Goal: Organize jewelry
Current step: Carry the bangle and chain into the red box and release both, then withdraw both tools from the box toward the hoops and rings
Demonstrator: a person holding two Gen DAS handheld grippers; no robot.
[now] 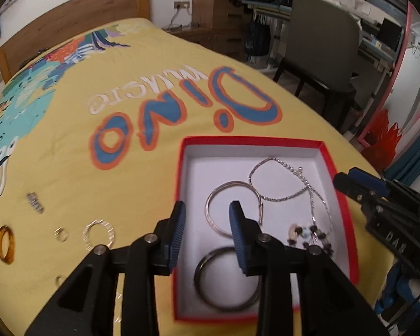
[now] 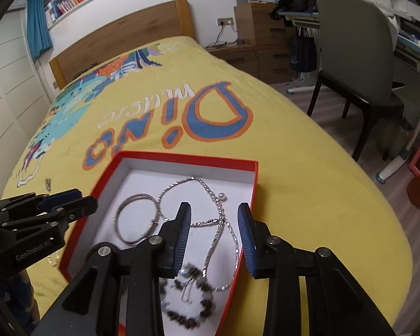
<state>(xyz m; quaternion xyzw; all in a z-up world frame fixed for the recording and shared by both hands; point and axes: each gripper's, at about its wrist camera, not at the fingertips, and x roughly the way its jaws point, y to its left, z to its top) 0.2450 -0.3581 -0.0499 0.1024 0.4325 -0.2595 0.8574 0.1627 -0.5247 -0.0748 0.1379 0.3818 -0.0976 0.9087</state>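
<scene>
A red box (image 1: 339, 190) with a white inside lies on the yellow bedspread; it also shows in the right wrist view (image 2: 254, 184). In it lie a silver bangle (image 1: 212, 198), a dark bangle (image 1: 201, 285), a silver chain necklace (image 1: 280, 196) and a dark bead bracelet (image 2: 187, 319). My left gripper (image 1: 207, 224) is open and empty above the box's left side. My right gripper (image 2: 214, 224) is open and empty above the chain (image 2: 218, 215). On the bedspread left of the box lie an amber ring (image 1: 6, 245), a silver ring (image 1: 98, 233), a small clear ring (image 1: 61, 235) and a small silver piece (image 1: 35, 203).
The bed's wooden headboard (image 2: 120, 30) is at the far end. A grey chair (image 2: 355, 56), a desk and a wooden drawer unit (image 2: 254, 25) stand to the right of the bed. The bed's right edge drops to a wood floor.
</scene>
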